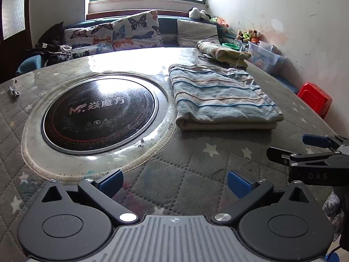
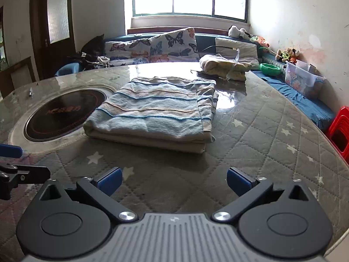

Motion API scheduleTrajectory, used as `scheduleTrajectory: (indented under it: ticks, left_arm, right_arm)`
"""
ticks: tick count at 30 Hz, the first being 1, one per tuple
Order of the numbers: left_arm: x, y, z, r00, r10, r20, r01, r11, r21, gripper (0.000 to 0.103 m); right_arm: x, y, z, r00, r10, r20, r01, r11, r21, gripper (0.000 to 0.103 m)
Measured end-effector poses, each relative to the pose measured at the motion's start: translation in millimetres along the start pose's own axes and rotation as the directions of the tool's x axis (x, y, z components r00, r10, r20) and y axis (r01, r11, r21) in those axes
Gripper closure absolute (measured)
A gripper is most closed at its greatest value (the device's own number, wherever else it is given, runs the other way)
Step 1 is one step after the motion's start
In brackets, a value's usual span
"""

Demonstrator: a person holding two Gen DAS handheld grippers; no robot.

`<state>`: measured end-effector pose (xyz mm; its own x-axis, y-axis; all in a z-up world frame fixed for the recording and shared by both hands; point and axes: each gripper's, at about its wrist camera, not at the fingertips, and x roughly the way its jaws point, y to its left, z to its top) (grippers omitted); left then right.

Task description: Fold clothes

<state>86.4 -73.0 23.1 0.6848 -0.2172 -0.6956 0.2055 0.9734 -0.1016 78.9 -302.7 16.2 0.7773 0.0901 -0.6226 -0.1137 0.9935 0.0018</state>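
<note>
— Left view?
— My left gripper point(image 1: 175, 182) gapes wide, holding nothing. The folded towel point(image 1: 220, 97) lies far right, beside the cooktop point(image 1: 99, 111).
— Right view?
— My right gripper point(image 2: 174, 180) is equally spread, empty; towel point(image 2: 157, 111) straight ahead on the table point(image 2: 272, 135).

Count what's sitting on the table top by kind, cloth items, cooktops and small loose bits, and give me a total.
Folded cloth items: 2, the striped blue towel and the yellowish bundle behind it.
Built-in round cooktops: 1, the black cooktop.
Small metal pieces: 1, the metal piece near the far left edge.
Total: 4.
Both grippers hover open, holding nothing.
</note>
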Motion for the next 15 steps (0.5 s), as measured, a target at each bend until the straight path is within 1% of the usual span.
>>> scheduleTrajectory:
  ticks: [5,15]
  left_arm:
    - [-8,-3,-4,1.000,-0.006,0.015,0.005,1.000,0.005,0.000]
    - [-17,-5,-14,0.999,-0.009,0.035,0.009,1.000,0.001,0.000]
  right_arm:
    - [-10,3,-2,1.000,0.005,0.021,-0.005,1.000,0.017,0.000]
    - [-13,9,-8,1.000,0.012,0.019,-0.013,0.999,0.034,0.000]
